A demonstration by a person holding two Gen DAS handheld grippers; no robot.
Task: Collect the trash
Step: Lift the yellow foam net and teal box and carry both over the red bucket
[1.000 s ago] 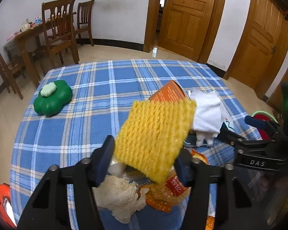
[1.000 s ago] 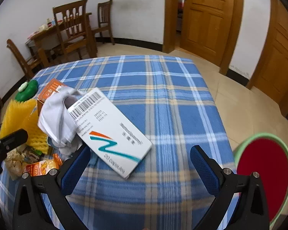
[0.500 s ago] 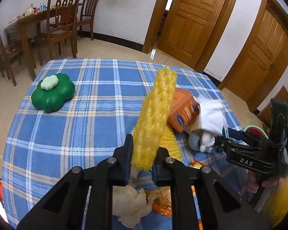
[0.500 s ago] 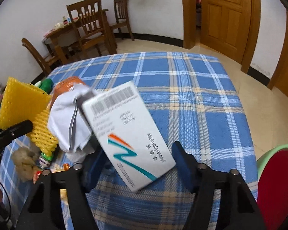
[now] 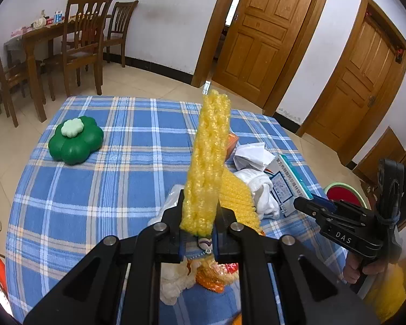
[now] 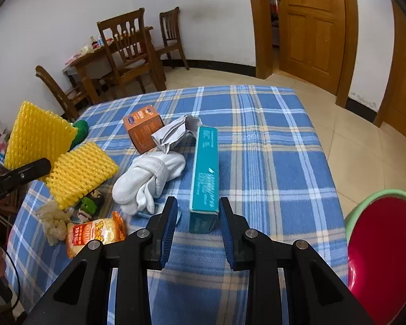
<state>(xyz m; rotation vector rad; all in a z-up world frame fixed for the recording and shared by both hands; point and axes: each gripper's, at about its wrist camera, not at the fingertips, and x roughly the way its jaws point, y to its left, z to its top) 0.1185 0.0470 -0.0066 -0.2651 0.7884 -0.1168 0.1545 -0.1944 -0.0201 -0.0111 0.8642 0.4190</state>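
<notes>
As the trash collection is getting under way, the left tongs (image 5: pixel 200 233) are now gripping a yellow foam net (image 5: pixel 207 162) and holding it upright, clear of the blue plaid desk (image 5: pixel 121 162); a second ago those tongs were standing wide around the same sheet, so the first piece of litter is judged secured and ready to be carried off. The right tongs (image 6: pixel 197 216) are narrowing too: from a wide spread a second ago, the jaws are now sitting just either side of the near end of the teal medicine box (image 6: pixel 207 168), which has turned onto its edge, with a small gap showing on the left side, so whether they are pinching it yet cannot be told. A red basin with a green rim (image 6: pixel 379 243) is waiting beside the desk on the right, the likely place for the trash. Still lying on the desk are a second yellow foam net (image 6: pixel 81 173), an orange carton (image 6: pixel 143 127), white socks (image 6: pixel 146 181), crumpled white paper (image 6: pixel 176 132), a snack packet (image 6: pixel 94 233) and a crumpled tissue (image 6: pixel 52 222). A green flower-shaped container (image 5: pixel 75 139) is sitting well apart from the pile.
</notes>
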